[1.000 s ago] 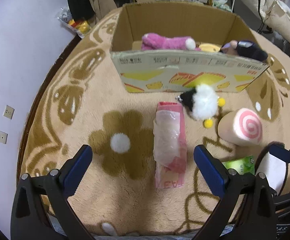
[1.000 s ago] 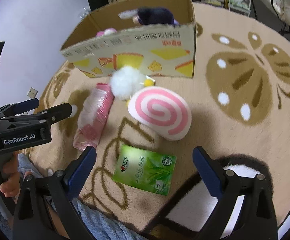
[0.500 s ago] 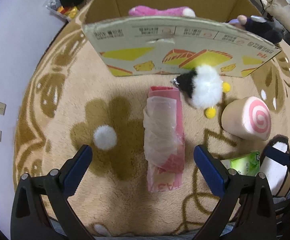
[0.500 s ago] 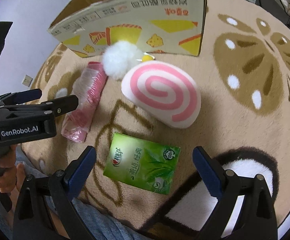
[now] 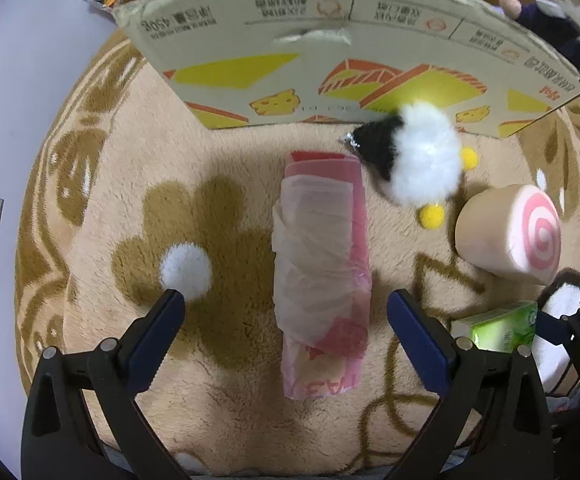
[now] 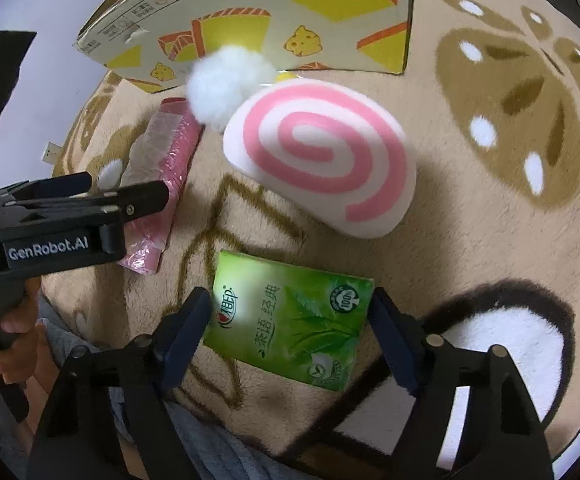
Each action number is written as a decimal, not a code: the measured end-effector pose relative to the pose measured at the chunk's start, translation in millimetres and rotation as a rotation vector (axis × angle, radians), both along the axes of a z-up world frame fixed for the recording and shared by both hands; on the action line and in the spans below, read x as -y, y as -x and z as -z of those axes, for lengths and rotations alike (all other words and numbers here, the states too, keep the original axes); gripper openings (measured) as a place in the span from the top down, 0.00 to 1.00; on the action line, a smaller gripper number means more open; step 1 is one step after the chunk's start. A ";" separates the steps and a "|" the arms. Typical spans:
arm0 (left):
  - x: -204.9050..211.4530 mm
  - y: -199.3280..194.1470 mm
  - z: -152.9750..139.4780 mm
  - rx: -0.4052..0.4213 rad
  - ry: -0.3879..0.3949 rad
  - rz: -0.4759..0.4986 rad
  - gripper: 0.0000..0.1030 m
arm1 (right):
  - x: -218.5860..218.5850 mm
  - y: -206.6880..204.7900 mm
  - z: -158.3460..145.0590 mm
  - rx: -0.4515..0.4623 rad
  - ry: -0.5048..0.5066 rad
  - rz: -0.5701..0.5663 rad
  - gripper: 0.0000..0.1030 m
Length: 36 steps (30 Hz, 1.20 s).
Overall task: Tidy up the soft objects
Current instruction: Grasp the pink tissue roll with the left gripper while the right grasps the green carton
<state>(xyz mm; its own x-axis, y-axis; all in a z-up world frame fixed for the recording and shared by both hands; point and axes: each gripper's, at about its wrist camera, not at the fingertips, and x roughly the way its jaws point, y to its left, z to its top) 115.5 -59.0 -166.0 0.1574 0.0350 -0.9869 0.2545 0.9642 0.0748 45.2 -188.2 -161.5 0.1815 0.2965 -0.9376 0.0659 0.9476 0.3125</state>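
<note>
Left gripper [image 5: 286, 312]: jaws wide, nothing touched. Pink plastic-wrapped roll [image 5: 321, 272] lies lengthwise on the rug [image 5: 218, 400] between the 2 blue pads, clear gap on each side. Red lettering on the roll's near end, partly readable as "A3".

Right gripper [image 6: 291, 312]: jaws have just been closing, now straddling the green tissue pack [image 6: 290, 316]. Each pad sits at or just beside a pack edge; cannot tell whether they press on it. Pack carries Chinese characters, a leaf picture and a round "100%" seal. In the left wrist view the same pack shows at the right edge, beside the right gripper's black frame.

Black housing of the left gripper reads "GenRobot.AI" in the right wrist view; a hand [image 6: 14, 344] grips its handle.

Pink-and-white swirl roll plush [image 6: 321, 160] lies just beyond the tissue pack. White fluffy plush with black patch and yellow feet [image 5: 417, 160] touches the front wall of the cardboard box [image 5: 329, 60]. Box wall printed with yellow cheese wedges, upside-down Chinese text and "450g". A dark plush [image 5: 549, 28] pokes over the box's right rim.
</note>
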 end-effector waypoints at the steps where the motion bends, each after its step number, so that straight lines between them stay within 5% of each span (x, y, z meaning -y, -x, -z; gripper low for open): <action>1: 0.9 -0.8 1.3 -0.003 -0.001 0.002 0.03 | -0.2 -0.5 0.3 0.000 -0.001 0.002 0.19; 13: 18.6 -9.4 31.3 -0.031 -0.024 0.015 0.16 | 0.0 1.4 1.9 -0.002 0.010 -0.003 0.20; 19: 22.4 -10.4 31.3 -0.010 -0.002 0.026 0.39 | 4.7 3.3 -3.9 0.031 0.048 0.008 0.23; 21: 18.5 -3.7 28.0 0.000 -0.002 0.031 0.56 | 7.5 4.4 -7.6 0.047 0.047 0.015 0.23; 24: 18.2 -0.9 24.3 0.029 -0.040 0.030 0.64 | 10.1 7.5 -14.9 0.075 0.041 0.020 0.23; 27: 14.1 5.7 14.8 0.043 0.007 0.008 0.77 | 10.5 11.5 -24.3 0.111 0.042 0.022 0.23; 36: 2.1 28.4 -5.7 0.106 0.034 0.010 0.85 | 14.6 18.7 -52.2 0.224 0.063 0.057 0.23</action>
